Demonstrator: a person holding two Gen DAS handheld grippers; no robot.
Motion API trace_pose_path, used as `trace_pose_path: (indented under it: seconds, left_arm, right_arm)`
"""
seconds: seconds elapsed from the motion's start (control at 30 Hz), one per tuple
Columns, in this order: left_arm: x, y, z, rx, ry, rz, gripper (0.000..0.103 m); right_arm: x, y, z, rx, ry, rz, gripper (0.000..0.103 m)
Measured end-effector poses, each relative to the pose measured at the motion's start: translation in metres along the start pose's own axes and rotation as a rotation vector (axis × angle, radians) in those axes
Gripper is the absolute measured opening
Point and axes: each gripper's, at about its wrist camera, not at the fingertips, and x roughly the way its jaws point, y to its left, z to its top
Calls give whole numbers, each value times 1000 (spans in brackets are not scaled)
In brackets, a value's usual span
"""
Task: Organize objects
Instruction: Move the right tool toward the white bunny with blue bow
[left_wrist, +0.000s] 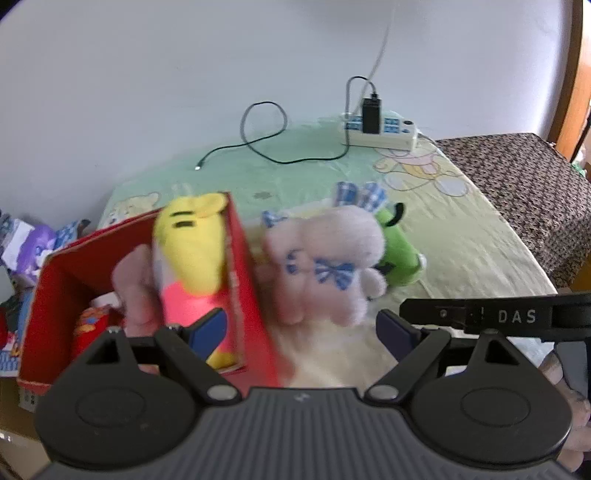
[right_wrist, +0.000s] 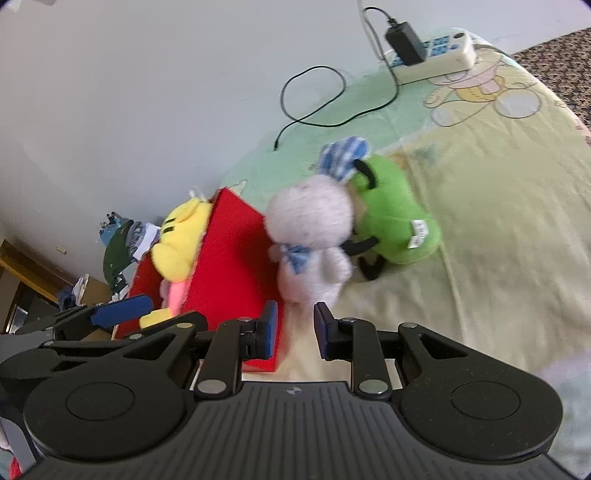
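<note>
Bed sheet (left_wrist: 461, 236), pale green and yellow with cartoon bears, filling the middle of both views; brown patterned cover (left_wrist: 524, 177) cut off at the right edge. Red box (left_wrist: 255, 295) at the sheet's near left corner, open on top, far wall partly lost behind the yellow toy (left_wrist: 195, 243) standing inside. Pink lower half of that toy half-hidden by the left gripper (left_wrist: 301, 332), spread wide, nothing pinched, one blue pad over the box, the other over bare sheet. Something pinkish and something red-patterned deeper in the box, too blurred to name. White plush rabbit (right_wrist: 314, 236) upright just outside the box wall, smeared by motion, face unreadable, blue checked bow at the neck. Green toy (right_wrist: 395, 221) lying right behind it, touching, mostly hidden in the left view. Right gripper (right_wrist: 295, 332) with a narrow gap, empty, just short of the rabbit's feet. Power strip (left_wrist: 384, 134) and a loose black cable (left_wrist: 266, 136) by the wall. Clutter at far left, indistinct.
</note>
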Motion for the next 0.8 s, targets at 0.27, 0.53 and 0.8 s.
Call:
trace_pose_path:
  seconds: [0.27,0.53,0.8]
  left_arm:
    - [22,-23,-6,18,1,-58,89]
    - [54,-36,-12,40,18,-56,89]
    - [81,-41,-4,57,29,-29,90]
  right_arm:
    - [-3,-27,9,25,6,-16,25]
    - [7,-47,24,31,30,-13,27]
    - [35,-50,43,-4,78,46,42]
